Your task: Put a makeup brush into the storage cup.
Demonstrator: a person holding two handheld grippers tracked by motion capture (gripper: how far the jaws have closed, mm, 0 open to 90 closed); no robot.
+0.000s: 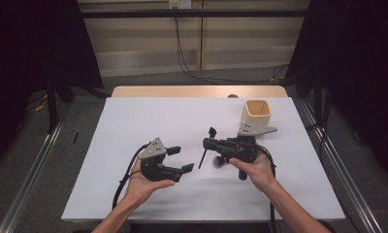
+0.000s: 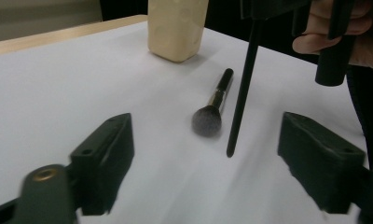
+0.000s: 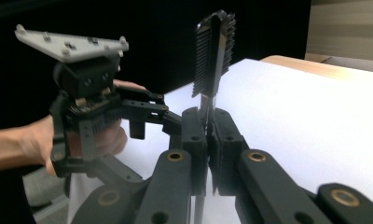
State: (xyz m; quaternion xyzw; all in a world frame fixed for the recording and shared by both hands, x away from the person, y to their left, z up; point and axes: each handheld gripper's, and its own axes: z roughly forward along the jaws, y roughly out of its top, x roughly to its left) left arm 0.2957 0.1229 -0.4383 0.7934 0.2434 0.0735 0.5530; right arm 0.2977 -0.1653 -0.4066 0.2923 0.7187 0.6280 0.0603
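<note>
Bench (image 1: 148, 116): rectangular, covered by a plain white sheet; a strip of light wood top (image 1: 197, 91) is exposed along the far edge, at 12 o'clock.

Items resting directly on the sheet:
- Cream square-sided cup (image 1: 256, 112), upright with its mouth open to the top, standing toward 2 o'clock near the far right corner; it also appears in the left gripper view (image 2: 176, 28).
- Small make-up brush (image 2: 214, 109) with a dark bristle head, metal collar and black handle, lying flat right of centre, at about 3 o'clock; handle end points toward the cup, well apart from it.
</note>
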